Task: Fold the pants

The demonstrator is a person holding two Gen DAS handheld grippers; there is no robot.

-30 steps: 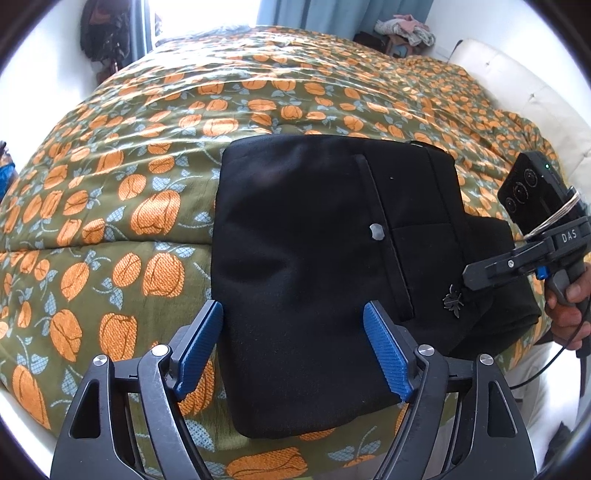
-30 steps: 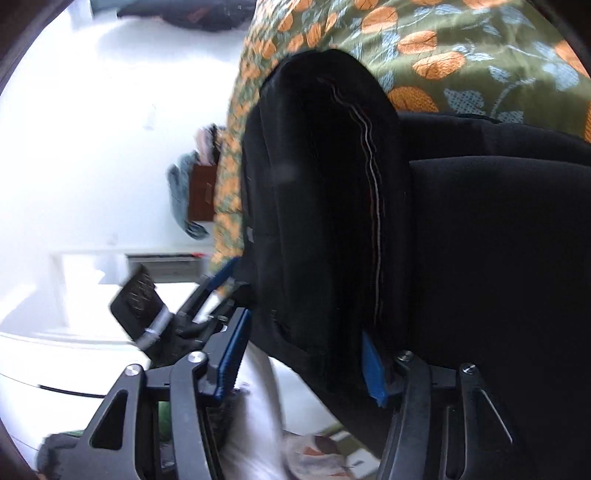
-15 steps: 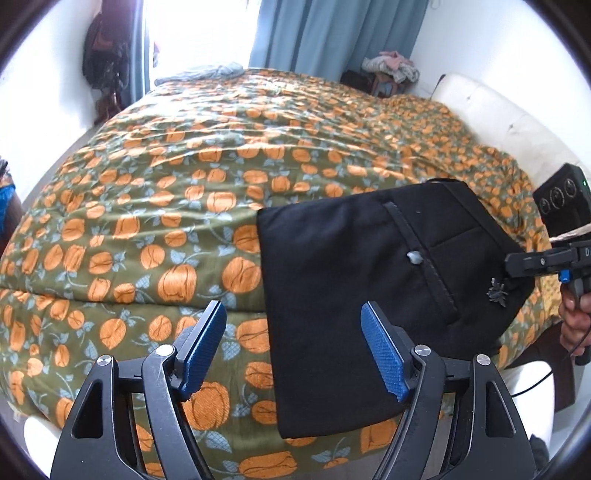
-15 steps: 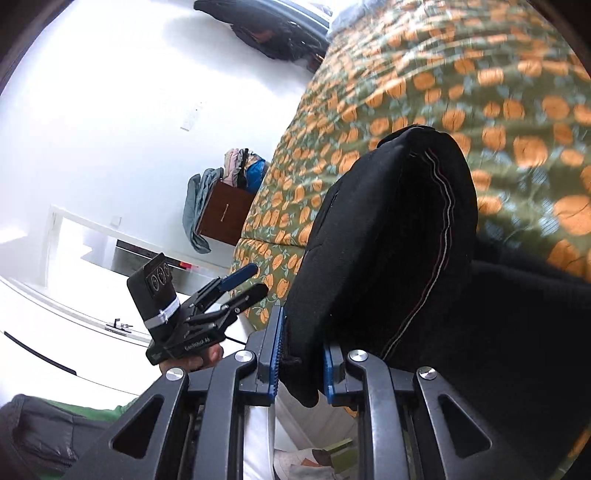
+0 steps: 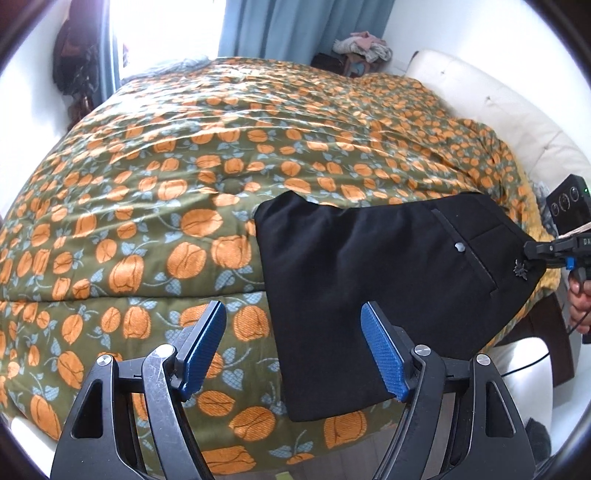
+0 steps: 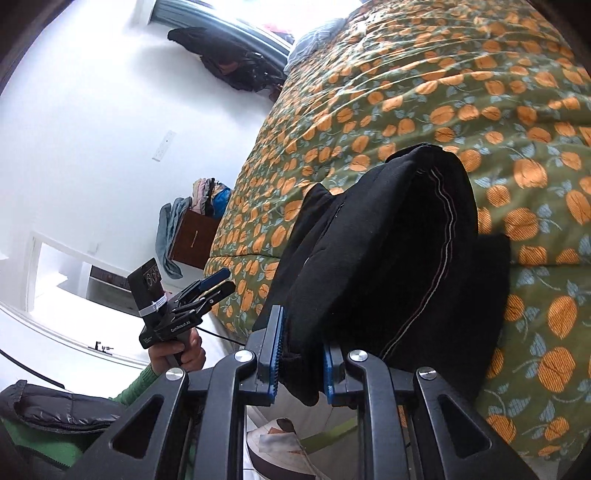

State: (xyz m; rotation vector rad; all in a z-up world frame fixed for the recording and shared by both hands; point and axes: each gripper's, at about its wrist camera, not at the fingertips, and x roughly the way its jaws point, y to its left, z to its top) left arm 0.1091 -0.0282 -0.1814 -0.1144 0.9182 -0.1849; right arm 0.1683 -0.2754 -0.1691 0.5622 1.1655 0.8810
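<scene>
The folded black pants [image 5: 373, 273] lie at the near right edge of the bed, back pocket and button up. In the right wrist view the pants [image 6: 388, 258] bulge up in a thick bundle. My right gripper [image 6: 300, 356] is shut on the pants' near edge; it also shows in the left wrist view [image 5: 532, 254] at the pants' right corner. My left gripper [image 5: 291, 350] is open and empty, held back from the bed, above the pants' lower left part. It also shows in the right wrist view [image 6: 218, 282], off to the left.
An olive quilt with orange pumpkins [image 5: 221, 155] covers the bed. A white headboard [image 5: 498, 110] runs along the right. A wooden nightstand with clothes [image 6: 195, 236] stands by the bed's far corner. Blue curtains [image 5: 295, 29] hang at the back.
My right gripper closed on the pants' edge and pulled them to the right along the bed. My left gripper drew back and up, staying open.
</scene>
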